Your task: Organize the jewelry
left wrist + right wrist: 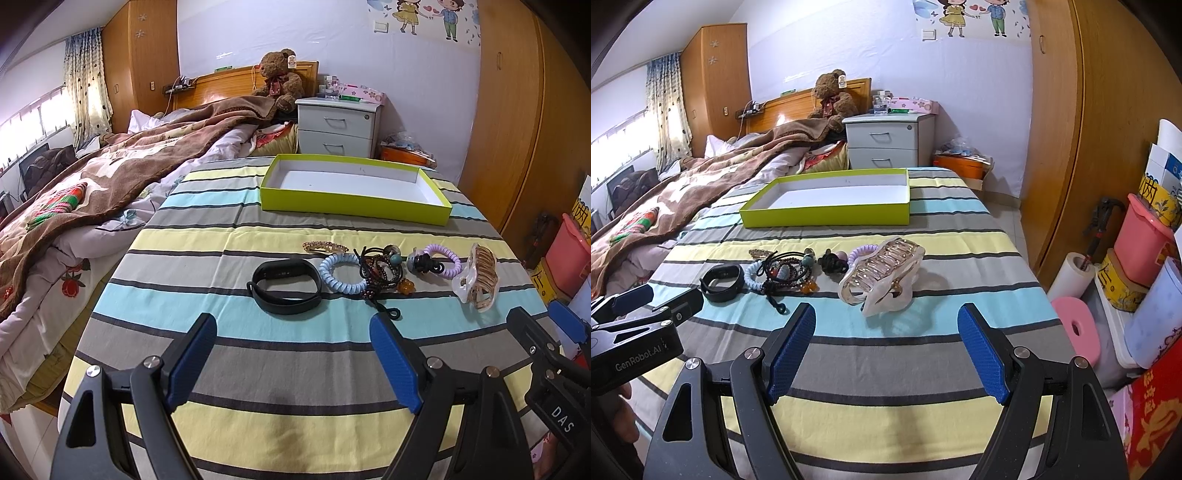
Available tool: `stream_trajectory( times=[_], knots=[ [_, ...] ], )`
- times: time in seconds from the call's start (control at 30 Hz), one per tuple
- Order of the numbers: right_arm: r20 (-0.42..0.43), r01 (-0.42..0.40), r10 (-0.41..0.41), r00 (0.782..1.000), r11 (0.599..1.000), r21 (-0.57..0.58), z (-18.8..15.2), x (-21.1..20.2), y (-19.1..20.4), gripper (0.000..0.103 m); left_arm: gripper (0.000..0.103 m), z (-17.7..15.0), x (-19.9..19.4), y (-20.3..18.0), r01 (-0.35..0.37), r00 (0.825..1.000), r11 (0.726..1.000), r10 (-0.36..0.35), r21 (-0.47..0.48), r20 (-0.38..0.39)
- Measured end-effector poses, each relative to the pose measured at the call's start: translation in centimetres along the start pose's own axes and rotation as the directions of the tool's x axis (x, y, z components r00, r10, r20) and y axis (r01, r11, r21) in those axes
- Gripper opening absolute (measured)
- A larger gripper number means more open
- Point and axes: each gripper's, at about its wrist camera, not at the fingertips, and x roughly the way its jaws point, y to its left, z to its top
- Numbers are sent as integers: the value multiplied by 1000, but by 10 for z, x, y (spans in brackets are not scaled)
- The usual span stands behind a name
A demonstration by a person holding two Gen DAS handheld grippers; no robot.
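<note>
A row of jewelry lies on the striped table: a black wristband (284, 286), a pale blue coil tie (341, 273), a tangle of dark bead bracelets (382, 271), a purple coil tie (441, 258), a gold barrette (325, 246) and a big clear claw clip (478, 277). Behind them sits an empty lime-green box (354, 206). My left gripper (293, 334) hovers open just short of the wristband. My right gripper (886, 325) is open too, close in front of the claw clip (882, 275), with the green box (827, 218) beyond.
The bed with a brown blanket (110, 177) borders the table's left side. A white nightstand (338, 123) stands behind the box. Wooden wardrobe doors (1108, 129) and stacked bins, a pink stool (1078, 328) and a paper roll crowd the right edge.
</note>
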Motion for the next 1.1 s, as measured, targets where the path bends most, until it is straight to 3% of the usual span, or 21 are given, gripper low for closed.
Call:
stream_trajectory(
  times=[1.1],
  knots=[
    [-3,0,0,1000,1000,-2,3,0,1,79,86,0,-3,2,-2,1000,1000,2,-5,-1]
  ],
)
